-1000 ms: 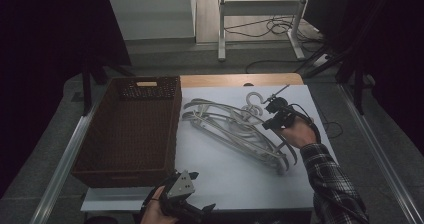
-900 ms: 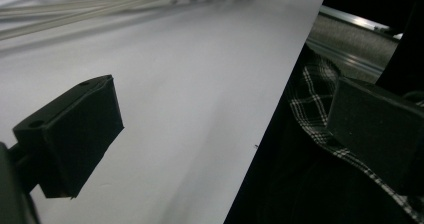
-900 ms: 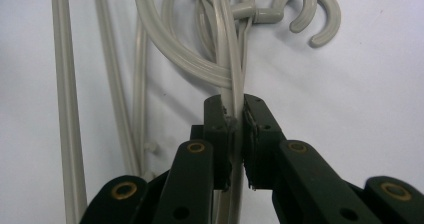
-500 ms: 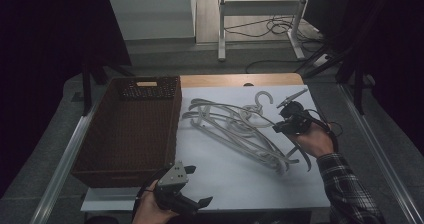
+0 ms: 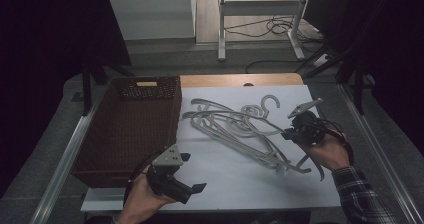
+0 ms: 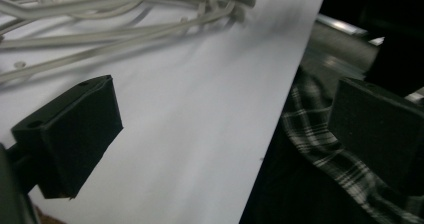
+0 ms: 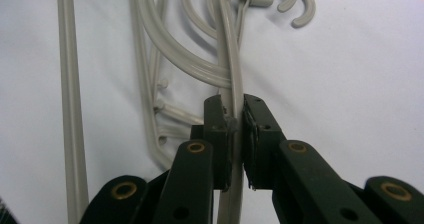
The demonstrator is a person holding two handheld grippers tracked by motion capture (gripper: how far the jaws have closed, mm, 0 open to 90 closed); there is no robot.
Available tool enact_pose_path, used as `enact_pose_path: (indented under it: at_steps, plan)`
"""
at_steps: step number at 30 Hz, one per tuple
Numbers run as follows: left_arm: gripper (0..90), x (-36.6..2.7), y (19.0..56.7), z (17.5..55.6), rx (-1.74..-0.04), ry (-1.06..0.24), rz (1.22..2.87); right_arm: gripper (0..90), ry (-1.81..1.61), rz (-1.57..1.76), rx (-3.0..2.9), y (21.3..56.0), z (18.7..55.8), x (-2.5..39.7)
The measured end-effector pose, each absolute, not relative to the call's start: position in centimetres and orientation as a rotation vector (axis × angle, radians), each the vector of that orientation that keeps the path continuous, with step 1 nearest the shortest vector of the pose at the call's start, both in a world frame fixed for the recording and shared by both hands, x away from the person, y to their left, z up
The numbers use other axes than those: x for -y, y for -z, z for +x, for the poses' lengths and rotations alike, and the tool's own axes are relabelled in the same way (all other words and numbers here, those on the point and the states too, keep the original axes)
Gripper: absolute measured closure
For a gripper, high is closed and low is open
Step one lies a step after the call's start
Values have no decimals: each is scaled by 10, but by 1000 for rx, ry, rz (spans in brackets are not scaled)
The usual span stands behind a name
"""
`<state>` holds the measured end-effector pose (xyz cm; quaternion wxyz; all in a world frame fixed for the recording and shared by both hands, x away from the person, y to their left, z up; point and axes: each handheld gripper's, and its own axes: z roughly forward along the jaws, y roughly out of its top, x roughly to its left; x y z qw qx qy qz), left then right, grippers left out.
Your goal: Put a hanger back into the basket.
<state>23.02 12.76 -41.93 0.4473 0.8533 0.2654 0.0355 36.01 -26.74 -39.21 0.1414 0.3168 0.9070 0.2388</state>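
A loose pile of grey plastic hangers [image 5: 235, 124] lies on a white sheet [image 5: 240, 179] in the middle of the table. My right gripper [image 5: 289, 133] is at the pile's right end, shut on the thin arm of one hanger [image 7: 231, 59]. That arm runs straight between its jaws [image 7: 235, 109]. My left gripper [image 5: 192, 172] is held low near the table's front edge, just right of the basket, with its jaws wide apart and nothing between them. In the left gripper view its pads [image 6: 75, 129] frame bare sheet, with the hangers [image 6: 125, 9] beyond.
A large dark brown wicker basket [image 5: 125, 129] stands on the left side of the table, with nothing in it. A strip of wooden tabletop [image 5: 240, 80] shows behind the sheet. A plaid sleeve [image 5: 360, 194] comes in at the lower right.
My right gripper has moved right and a little toward the person, drawing the held hanger with it. My left gripper has risen slightly and shifted right along the front edge.
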Motion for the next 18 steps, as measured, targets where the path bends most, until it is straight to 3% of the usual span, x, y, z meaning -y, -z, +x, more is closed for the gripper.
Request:
enact_pose_path:
  at_steps: [18]
  plan:
    - [73,-129,383,274,-603,-144,2243,819,-695,740,-2601,386,326,272]
